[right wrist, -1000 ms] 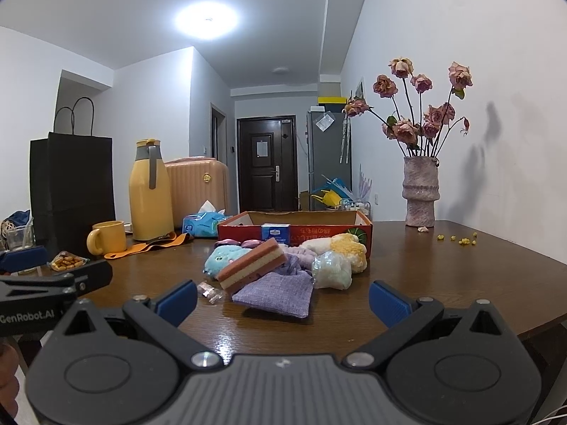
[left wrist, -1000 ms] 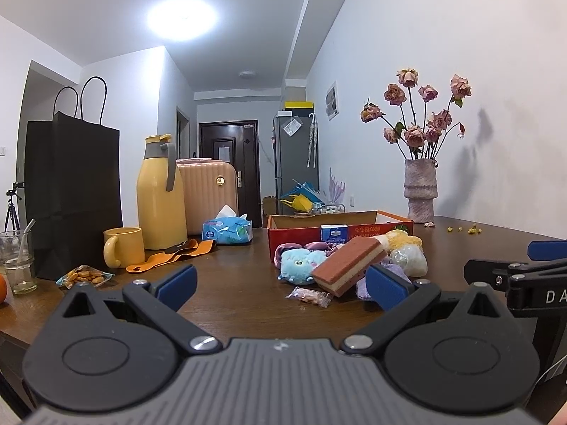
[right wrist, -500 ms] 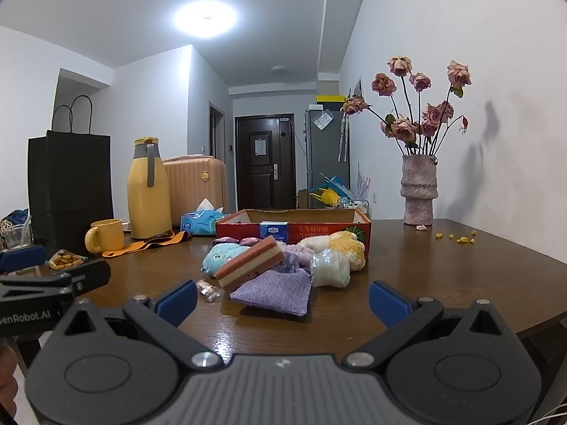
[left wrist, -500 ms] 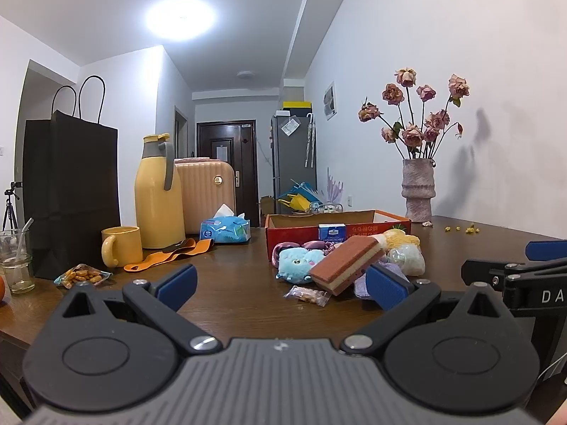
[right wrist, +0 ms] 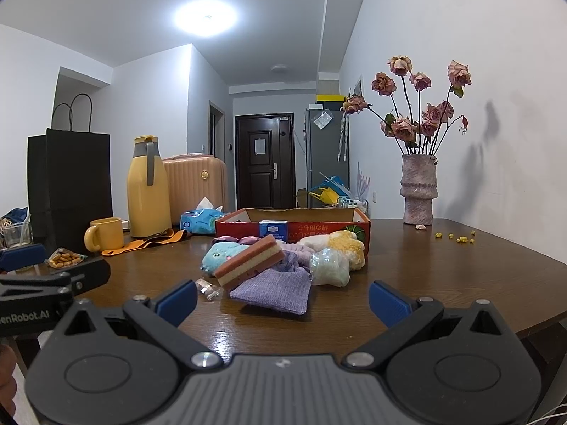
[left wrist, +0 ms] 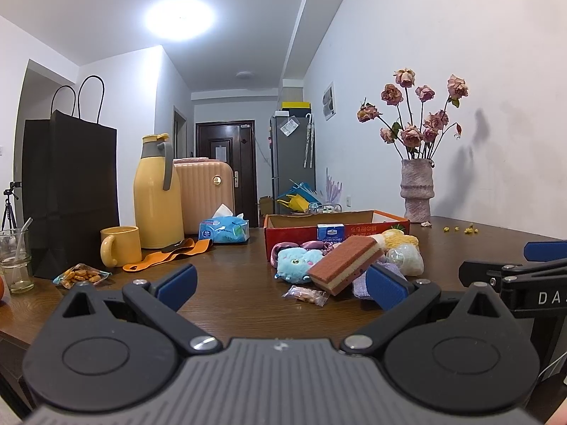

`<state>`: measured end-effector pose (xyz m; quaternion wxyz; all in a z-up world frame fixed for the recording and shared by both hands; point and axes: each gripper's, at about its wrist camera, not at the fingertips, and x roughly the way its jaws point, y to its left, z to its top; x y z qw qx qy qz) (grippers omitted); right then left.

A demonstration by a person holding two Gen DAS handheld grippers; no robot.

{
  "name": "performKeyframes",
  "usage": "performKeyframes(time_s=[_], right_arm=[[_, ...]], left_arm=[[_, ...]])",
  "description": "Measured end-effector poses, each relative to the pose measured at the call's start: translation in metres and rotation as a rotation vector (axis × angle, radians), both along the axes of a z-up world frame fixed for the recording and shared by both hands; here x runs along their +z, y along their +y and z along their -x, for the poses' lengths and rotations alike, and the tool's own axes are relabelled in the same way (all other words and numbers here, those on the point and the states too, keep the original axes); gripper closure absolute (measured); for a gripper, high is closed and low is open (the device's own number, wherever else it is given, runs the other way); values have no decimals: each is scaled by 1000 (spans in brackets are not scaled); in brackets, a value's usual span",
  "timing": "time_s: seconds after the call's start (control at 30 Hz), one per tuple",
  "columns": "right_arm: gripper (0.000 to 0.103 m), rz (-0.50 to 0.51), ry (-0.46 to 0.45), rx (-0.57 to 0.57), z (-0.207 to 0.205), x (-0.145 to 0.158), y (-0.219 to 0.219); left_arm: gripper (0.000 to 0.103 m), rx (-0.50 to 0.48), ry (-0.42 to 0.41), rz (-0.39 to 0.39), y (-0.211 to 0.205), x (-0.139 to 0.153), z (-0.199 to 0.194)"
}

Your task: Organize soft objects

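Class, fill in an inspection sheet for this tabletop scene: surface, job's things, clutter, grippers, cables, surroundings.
Surface: brown wooden table, glossy.
Job's things: blue plush toy, layered sponge, purple fabric pouch, yellow plush piled before the red cardboard box.
Clutter: yellow mug, yellow thermos, tissue pack, snack packet.
Grippers: left gripper and right gripper open, empty.
Cables: nothing seen.
Surroundings: vase of dried roses, black paper bag, suitcase.
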<state>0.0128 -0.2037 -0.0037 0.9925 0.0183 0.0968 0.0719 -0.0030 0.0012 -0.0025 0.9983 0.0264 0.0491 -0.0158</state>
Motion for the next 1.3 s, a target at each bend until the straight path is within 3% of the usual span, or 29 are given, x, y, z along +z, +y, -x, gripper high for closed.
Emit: performKeyframes(time_s=[0.8,0.97,1.1,1.23,1.3], right_arm=[[0,2,0,-1,0,0,0],[0,12,-29,-1,-3,-1,-6],[0,22,-62,-3,-19,-2,-10],[0,28,-26,20,-51,-4,-13],[0,29,-16,27,-67,-4,-15]], left_arm=[[0,1,-1,-1,-1,0,0],[0,28,-41,-52,1,-1,-7],[0,-18,12,4,10,-5,-32],[0,54,87,17,12,-11,-66],[0,32,106,71,18,-11,-81]])
